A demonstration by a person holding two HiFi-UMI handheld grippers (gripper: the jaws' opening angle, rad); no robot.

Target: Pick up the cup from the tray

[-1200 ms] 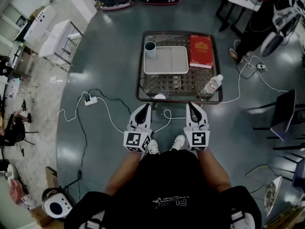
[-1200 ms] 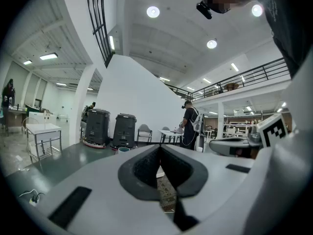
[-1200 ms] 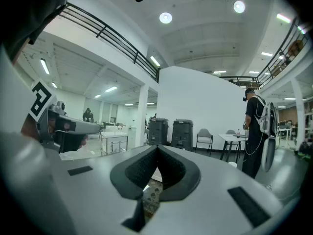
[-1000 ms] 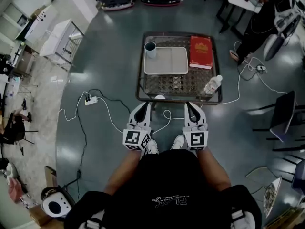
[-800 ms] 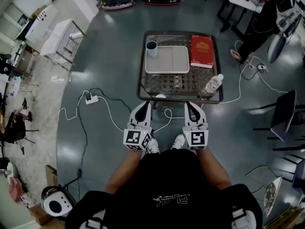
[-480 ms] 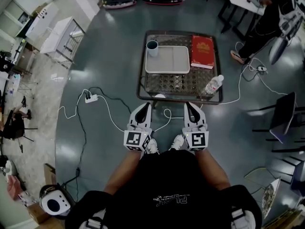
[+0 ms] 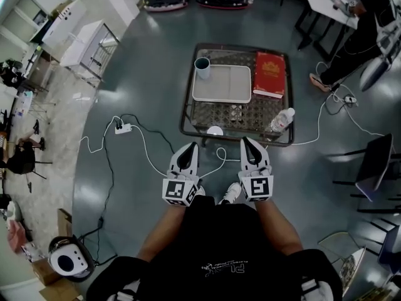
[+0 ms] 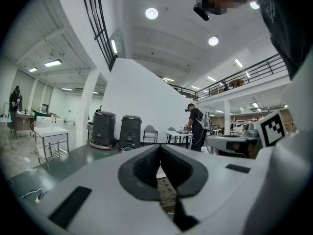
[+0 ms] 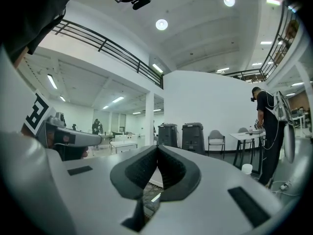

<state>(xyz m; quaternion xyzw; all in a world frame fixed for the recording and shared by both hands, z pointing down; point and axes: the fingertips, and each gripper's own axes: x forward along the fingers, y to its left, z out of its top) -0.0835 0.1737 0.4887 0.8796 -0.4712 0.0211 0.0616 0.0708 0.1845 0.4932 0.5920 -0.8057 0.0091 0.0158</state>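
Left gripper [image 7: 190, 149]: held level in front of the person, short of the near edge of the low glass-topped table with a dark frame [image 7: 185, 119]. In the left gripper view the jaws are pressed together at the tips, with nothing between them; only the dark pads [image 8: 146, 166] and a sliver of patterned table surface below show.

Right gripper [image 7: 245, 143]: level beside the left one, a gap between the two. In the right gripper view its jaws meet tip to tip too, and nothing is held or touched.

Dark blue-green cup [image 7: 202, 67]: upright at the far left corner of the pale grey rectangular tray [image 7: 222, 89], well apart from both grippers. Whether it sits inside the rim or just against it, I cannot tell. The tray lies on the left half of the table.

Red book with gold cover print [image 7: 270, 74]: flat, just right of the tray. The print is too small to read.

Clear plastic bottle with a white cap [image 7: 281, 119]: lying on its side at the table's near right corner. No label can be made out.

Marker cubes [image 7: 181, 190]: black-and-white square codes, no words.

Pale print on the person's black shirt [image 7: 227, 270]: not legible.

White power strip [image 7: 123, 128]: on the grey floor left of the table, cables trailing from it.
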